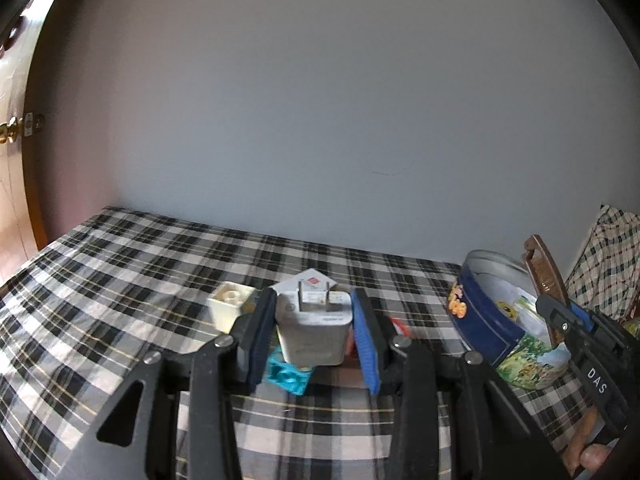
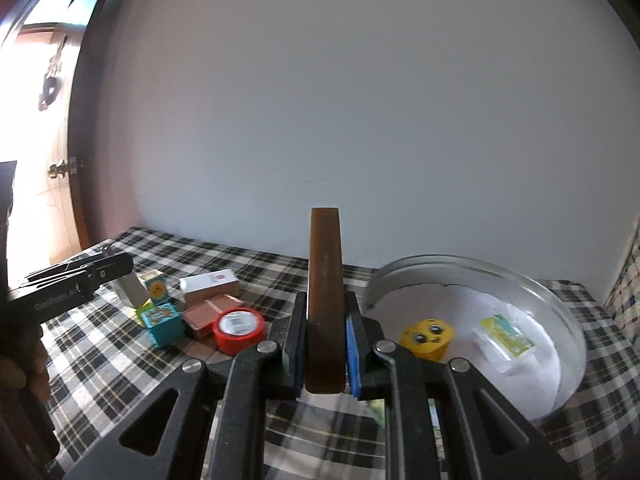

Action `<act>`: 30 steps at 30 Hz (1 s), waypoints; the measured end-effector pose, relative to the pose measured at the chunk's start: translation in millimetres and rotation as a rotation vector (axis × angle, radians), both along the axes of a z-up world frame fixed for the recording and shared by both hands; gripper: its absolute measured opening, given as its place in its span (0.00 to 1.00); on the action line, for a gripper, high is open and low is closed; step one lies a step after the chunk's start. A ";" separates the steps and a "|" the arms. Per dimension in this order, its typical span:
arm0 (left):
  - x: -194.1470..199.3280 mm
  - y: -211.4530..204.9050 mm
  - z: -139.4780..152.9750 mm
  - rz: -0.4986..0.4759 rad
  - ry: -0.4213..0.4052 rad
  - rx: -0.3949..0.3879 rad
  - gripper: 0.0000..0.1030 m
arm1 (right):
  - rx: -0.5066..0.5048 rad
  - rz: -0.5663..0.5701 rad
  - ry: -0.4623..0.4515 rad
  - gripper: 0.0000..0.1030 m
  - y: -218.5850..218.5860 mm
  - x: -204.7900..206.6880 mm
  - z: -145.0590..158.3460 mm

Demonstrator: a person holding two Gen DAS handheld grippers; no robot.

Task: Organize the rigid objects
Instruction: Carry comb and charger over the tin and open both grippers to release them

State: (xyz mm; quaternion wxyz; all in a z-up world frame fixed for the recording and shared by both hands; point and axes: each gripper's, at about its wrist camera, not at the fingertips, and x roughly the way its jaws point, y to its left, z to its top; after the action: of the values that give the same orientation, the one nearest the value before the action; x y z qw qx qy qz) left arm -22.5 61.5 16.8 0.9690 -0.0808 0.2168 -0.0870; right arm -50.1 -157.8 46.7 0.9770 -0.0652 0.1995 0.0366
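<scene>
Comb teeth hidden, gripper-clamped.

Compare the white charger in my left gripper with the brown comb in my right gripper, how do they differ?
The white charger is a short, blocky cube with two metal prongs pointing up; the brown comb is long, thin and flat, standing on end.
The charger barely rises past the left gripper; the comb sticks far above the right gripper.
The charger is above the loose items; the comb is beside the round tin.
Both are clamped and lifted.
</scene>
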 end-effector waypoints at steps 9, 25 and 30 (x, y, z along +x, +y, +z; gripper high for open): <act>6.2 -46.8 5.3 -0.058 -0.003 0.002 0.36 | 0.017 -0.070 -0.031 0.17 -38.0 -2.1 9.2; 16.3 -113.1 17.3 -0.146 -0.027 0.002 0.36 | 0.047 -0.175 -0.062 0.17 -89.9 -1.1 17.3; 18.5 -130.0 19.0 -0.172 -0.030 0.005 0.36 | 0.050 -0.208 -0.075 0.17 -107.1 -2.8 20.5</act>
State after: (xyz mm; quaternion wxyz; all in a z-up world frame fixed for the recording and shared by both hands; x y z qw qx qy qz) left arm -4.0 -68.4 35.8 0.9612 -0.0582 0.2088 -0.1706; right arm -52.9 -264.9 67.3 0.9837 -0.0213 0.1674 -0.0625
